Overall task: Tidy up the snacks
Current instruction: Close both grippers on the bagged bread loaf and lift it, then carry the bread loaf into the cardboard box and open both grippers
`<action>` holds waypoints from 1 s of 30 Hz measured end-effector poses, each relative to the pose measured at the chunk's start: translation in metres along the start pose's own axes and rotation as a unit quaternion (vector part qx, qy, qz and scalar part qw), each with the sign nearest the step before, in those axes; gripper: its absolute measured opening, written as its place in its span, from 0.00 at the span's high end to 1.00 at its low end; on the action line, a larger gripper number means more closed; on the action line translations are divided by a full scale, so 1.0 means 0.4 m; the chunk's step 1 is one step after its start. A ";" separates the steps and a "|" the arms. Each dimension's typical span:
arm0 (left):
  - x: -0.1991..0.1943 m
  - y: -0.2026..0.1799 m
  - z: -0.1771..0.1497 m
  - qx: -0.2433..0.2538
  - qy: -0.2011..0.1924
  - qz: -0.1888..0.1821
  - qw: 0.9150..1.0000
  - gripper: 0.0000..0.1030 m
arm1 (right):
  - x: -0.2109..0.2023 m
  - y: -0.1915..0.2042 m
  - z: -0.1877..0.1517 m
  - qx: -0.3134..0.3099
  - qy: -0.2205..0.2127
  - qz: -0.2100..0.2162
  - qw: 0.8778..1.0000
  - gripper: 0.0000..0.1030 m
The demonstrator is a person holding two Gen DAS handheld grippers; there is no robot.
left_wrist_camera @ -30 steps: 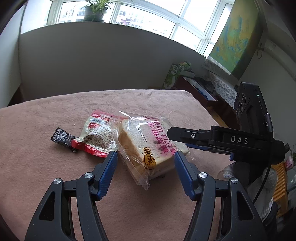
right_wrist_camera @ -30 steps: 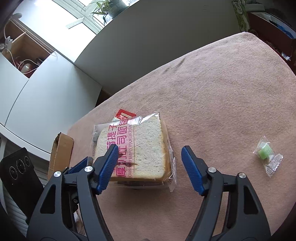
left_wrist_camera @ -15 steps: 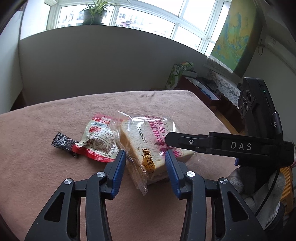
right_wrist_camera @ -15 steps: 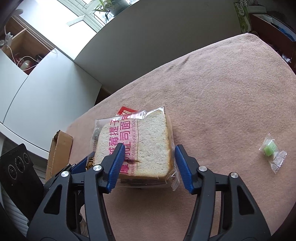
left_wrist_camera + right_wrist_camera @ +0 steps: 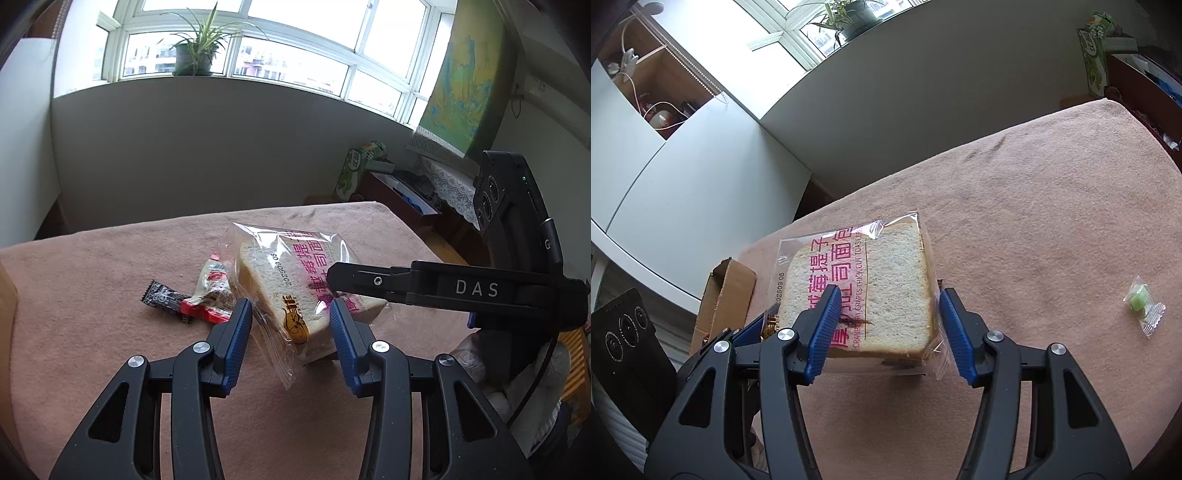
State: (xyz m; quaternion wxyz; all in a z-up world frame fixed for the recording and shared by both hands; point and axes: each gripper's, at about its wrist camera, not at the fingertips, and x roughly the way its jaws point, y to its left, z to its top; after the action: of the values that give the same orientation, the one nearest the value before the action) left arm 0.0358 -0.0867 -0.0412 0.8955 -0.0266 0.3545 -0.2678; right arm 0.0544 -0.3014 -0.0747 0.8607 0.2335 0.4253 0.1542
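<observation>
The bagged toast (image 5: 295, 291) is being pinched from two sides, by the left tool (image 5: 291, 314) at one corner and by the right tool (image 5: 886, 317) across its width, and appears to be lifted just clear of the desk (image 5: 1052, 206). Both sets of jaws have just been closing onto it. Little is judged as sorted: a red-and-white packet (image 5: 212, 299) and a dark wrapped candy (image 5: 162, 297) are lying just beside the toast, a green sweet (image 5: 1141, 301) well apart from it, a cardboard box (image 5: 727, 295) near it at the desk's edge, likely the destination
</observation>
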 end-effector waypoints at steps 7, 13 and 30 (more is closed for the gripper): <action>-0.090 0.061 -0.008 -0.012 -0.029 0.014 0.999 0.59 | 0.014 0.104 0.001 -0.024 -0.005 0.018 1.000 0.44; -0.155 0.121 -0.026 -0.029 -0.046 0.026 0.998 0.59 | 0.045 0.196 -0.016 -0.048 0.001 0.028 0.998 0.44; -0.347 0.320 -0.066 -0.082 -0.116 0.088 0.986 0.59 | 0.152 0.520 -0.064 -0.132 0.010 0.072 0.989 0.44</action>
State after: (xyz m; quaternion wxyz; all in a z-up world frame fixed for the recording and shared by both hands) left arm -0.0063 0.0957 -0.0053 0.9453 -0.0992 0.2703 -0.1532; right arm 0.0561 -0.0908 -0.0174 0.8662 0.1461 0.3921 0.2732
